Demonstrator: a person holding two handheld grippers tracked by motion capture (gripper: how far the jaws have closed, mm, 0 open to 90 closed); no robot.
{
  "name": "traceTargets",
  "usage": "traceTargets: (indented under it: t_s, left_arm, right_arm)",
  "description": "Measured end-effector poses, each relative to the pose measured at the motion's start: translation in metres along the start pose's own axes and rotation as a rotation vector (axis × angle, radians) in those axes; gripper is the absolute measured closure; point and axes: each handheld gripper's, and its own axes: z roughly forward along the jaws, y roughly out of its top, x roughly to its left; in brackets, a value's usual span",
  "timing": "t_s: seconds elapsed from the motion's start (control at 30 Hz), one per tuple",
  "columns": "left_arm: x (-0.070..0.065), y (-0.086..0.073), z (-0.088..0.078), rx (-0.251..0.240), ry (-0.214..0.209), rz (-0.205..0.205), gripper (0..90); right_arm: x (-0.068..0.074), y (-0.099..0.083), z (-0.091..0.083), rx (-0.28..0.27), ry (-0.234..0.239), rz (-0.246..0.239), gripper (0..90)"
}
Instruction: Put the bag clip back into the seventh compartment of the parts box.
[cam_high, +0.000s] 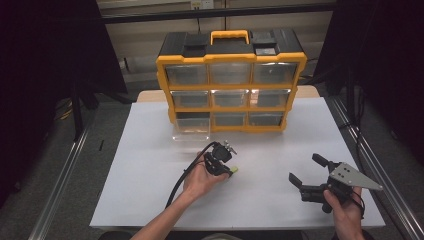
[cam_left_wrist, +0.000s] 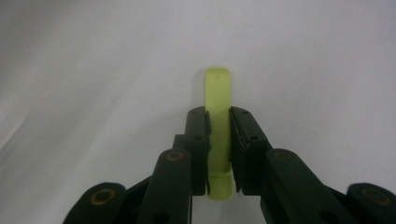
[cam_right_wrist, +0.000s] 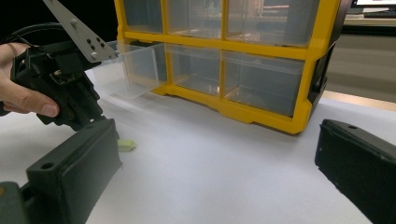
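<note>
Two tongs in play — the left tongs (cam_left_wrist: 219, 154) pinch a green strip (cam_left_wrist: 218, 121) lying mid-bench (cam_high: 150, 150); the right tongs (cam_high: 307, 170) hang spread near the right edge, organizer (cam_high: 231, 80) along the back edge.

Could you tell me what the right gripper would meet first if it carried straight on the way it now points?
Probably the yellow drawer cabinet: the right gripper points over bare white table at its lower clear drawers, though depth is hard to judge.

No legible text or labels anywhere.
</note>
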Motion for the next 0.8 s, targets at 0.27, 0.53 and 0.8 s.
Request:
traceTargets:
  t_s: [0.27,0.53,0.8]
  left_arm:
    - [0.000,-0.003,-0.001,-0.022,0.002,0.003,78.4]
    - [0.003,-0.008,-0.004,-0.059,-0.032,-0.006,78.5]
    - [0.004,-0.010,-0.017,-0.147,-0.056,0.030,78.5]
  right_arm:
    - [-0.001,0.000,0.000,-0.002,0.001,-0.004,0.0]
    - [-0.002,-0.001,-0.002,-0.004,-0.006,0.003,0.0]
    - [-0.002,-0.001,-0.003,-0.004,-0.011,0.004,0.0]
